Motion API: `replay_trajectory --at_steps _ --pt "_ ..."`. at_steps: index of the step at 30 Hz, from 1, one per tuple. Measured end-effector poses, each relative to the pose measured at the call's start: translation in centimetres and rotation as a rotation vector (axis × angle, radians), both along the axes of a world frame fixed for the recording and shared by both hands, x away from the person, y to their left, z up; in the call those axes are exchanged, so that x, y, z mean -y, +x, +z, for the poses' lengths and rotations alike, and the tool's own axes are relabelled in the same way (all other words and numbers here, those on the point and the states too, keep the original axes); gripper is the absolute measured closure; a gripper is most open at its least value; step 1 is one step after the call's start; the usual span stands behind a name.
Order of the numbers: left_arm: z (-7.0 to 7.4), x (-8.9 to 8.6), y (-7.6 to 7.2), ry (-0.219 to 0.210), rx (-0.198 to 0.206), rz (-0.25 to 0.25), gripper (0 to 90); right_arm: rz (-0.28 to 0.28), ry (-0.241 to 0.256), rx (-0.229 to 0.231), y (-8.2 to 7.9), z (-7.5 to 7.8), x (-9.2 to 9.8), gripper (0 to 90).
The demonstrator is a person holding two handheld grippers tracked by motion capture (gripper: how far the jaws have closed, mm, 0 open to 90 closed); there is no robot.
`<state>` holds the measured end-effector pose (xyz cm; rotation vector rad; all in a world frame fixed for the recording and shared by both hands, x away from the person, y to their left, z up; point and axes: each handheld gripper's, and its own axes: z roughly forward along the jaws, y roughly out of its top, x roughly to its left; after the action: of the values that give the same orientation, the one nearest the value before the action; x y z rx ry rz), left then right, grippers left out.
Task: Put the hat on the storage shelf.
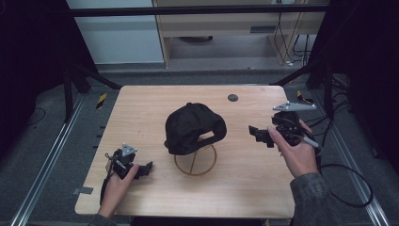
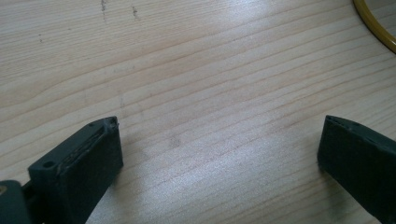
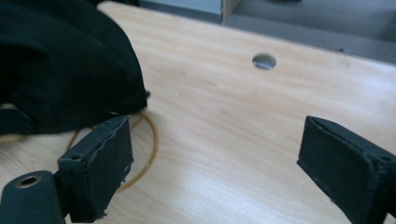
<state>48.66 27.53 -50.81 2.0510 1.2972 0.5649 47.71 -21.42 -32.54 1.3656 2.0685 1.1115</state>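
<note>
A black cap (image 1: 194, 126) rests on a yellow wire stand (image 1: 195, 162) at the middle of the wooden table (image 1: 141, 108). My left gripper (image 1: 147, 168) lies low near the front left of the table, open, with bare wood between its jaws (image 2: 219, 140); the stand's yellow ring (image 2: 373, 23) curves in at the top right of the left gripper view. My right gripper (image 1: 258, 133) is held above the table to the right of the cap, open and holding nothing (image 3: 212, 154). The cap (image 3: 60, 60) and ring (image 3: 148, 144) lie beyond its left jaw.
A round grey grommet (image 1: 232, 97) (image 3: 264, 61) sits in the table near the far edge. Cables (image 1: 348, 188) trail off the right side. Metal rails run along the floor on both sides.
</note>
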Motion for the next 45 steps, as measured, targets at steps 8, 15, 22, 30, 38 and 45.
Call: replay_trajectory --at_steps 8,15,22,30,38,45 --pt "0.0 0.0 0.0 0.000 0.000 0.000 0.0 -0.009 -0.011 -0.066 -0.3 -5.1 0.0 13.8" --pt "0.0 0.0 0.0 0.000 0.000 0.000 0.0 -0.033 -0.014 -0.100 -0.7 -9.1 0.1 13.4" --pt "0.0 0.0 0.0 0.000 0.000 0.000 0.0 -0.035 -0.012 -0.118 -0.9 -11.4 -0.2 12.7" --pt "0.0 0.0 0.0 -0.003 0.002 0.001 0.0 -0.041 -0.026 -0.135 -0.7 -13.6 -0.9 10.9" --pt "0.0 -0.2 0.2 -0.003 0.002 0.002 0.0 -0.076 -0.025 -0.129 -0.2 -14.6 -1.5 8.9" --pt "0.0 -0.6 0.5 -0.002 -0.001 0.029 0.0 -0.119 -0.021 -0.124 0.2 -16.3 -1.5 7.6"
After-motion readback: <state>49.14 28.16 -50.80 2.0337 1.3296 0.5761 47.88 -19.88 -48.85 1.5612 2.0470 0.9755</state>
